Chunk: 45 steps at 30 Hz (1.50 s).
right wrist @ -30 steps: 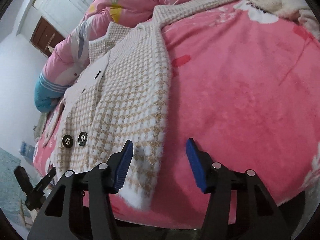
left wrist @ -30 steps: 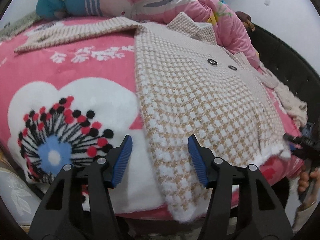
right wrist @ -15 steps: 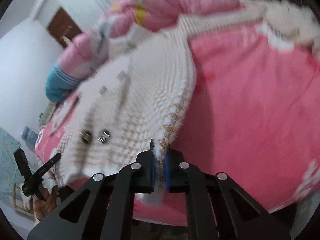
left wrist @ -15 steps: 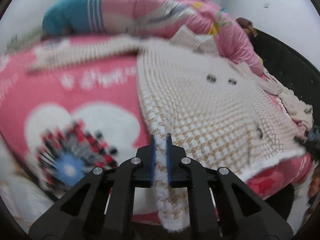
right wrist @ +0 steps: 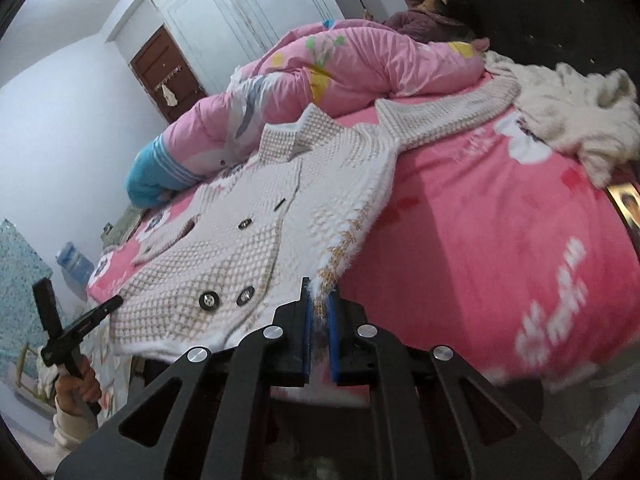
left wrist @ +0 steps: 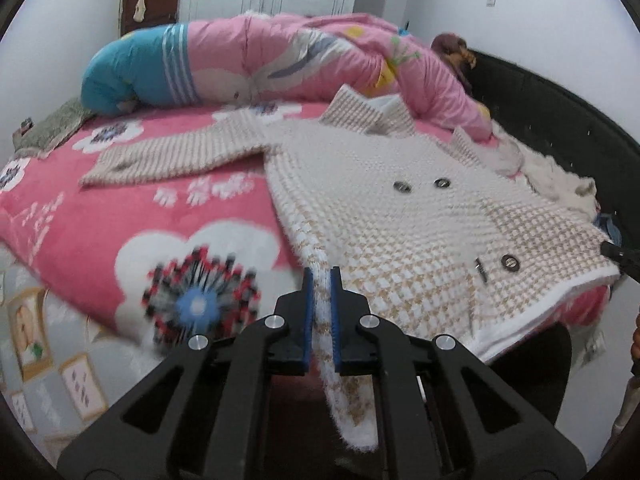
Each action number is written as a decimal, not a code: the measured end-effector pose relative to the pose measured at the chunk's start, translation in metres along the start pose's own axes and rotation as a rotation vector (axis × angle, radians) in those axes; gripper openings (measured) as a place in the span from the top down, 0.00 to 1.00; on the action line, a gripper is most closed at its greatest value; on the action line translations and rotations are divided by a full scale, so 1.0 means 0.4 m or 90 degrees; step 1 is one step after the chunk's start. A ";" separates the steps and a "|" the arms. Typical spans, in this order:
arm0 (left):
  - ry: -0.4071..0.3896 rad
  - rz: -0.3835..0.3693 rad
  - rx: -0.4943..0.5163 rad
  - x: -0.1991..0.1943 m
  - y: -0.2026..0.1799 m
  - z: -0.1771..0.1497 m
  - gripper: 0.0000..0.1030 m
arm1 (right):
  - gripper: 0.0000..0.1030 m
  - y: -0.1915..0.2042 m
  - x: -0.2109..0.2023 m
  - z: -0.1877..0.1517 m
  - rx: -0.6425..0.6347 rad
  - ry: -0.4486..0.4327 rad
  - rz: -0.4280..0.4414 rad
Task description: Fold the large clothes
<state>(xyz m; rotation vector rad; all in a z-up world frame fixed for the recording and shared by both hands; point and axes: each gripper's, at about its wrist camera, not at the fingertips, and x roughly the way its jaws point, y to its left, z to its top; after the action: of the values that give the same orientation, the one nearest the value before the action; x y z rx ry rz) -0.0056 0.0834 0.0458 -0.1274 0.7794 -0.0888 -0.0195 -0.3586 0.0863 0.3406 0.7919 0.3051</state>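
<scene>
A: Left gripper (left wrist: 320, 280)?
B: Clamped tight on the hem corner of the houndstooth knit coat (left wrist: 400, 240). Blue pads (left wrist: 307, 316) pressed on both sides of the fuzzy white edge, a strip of hem hanging below the jaws.

A: Right gripper (right wrist: 319, 292)?
B: Same, pinched closed on the other bottom corner of the coat (right wrist: 240, 248). Knit edge sandwiched between the pads, fabric drawn taut up to the jaws.

A: Coat position?
B: Spread front-up across the pink floral blanket (left wrist: 120, 216) on the bed. Collar at the far end, just beside the rolled pink duvet (left wrist: 280, 60). One sleeve (left wrist: 172, 156) stretched out flat over the blanket in the left view, other sleeve (right wrist: 452, 116) reaching toward a heap of white fluffy fabric (right wrist: 576, 116) in the right view. Hem raised off the blanket between the two grips.

A: Buttons?
B: Two dark pairs visible down the front (right wrist: 227, 298).

A: Anything else?
B: Hand (right wrist: 78, 384) gripping the left tool handle, low left in the right view. Black headboard (left wrist: 560, 120) along the far side. Brown door (right wrist: 164, 76) behind.
</scene>
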 end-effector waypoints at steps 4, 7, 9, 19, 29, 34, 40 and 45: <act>0.049 0.015 -0.016 0.006 0.013 -0.066 0.93 | 0.94 -0.028 0.001 -0.099 0.031 0.053 -0.031; 0.096 0.025 -0.022 0.065 0.020 -0.108 0.93 | 0.92 -0.063 0.074 -0.149 0.043 0.118 -0.091; 0.124 0.044 -0.003 0.097 0.020 -0.137 0.88 | 0.91 -0.080 0.123 -0.168 0.031 0.164 -0.168; 0.050 0.106 -0.019 0.081 0.112 -0.054 0.49 | 0.45 0.026 0.132 -0.018 -0.103 0.074 -0.263; -0.050 0.120 -0.179 0.200 0.308 0.207 0.30 | 0.27 0.292 0.530 0.144 -0.230 0.104 -0.026; -0.041 0.131 -0.268 0.304 0.449 0.279 0.30 | 0.27 0.341 0.681 0.156 -0.246 0.143 -0.048; -0.034 0.160 -0.403 0.421 0.644 0.310 0.30 | 0.27 0.366 0.784 0.158 -0.246 0.160 -0.035; -0.016 0.179 -0.506 0.495 0.774 0.298 0.30 | 0.27 0.383 0.837 0.142 -0.286 0.154 -0.058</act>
<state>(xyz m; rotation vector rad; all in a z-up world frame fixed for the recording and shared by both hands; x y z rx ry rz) 0.2286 0.3742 -0.0534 -0.7660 0.7654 0.4964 0.2236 -0.1001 -0.0276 -0.1579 0.9466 0.4328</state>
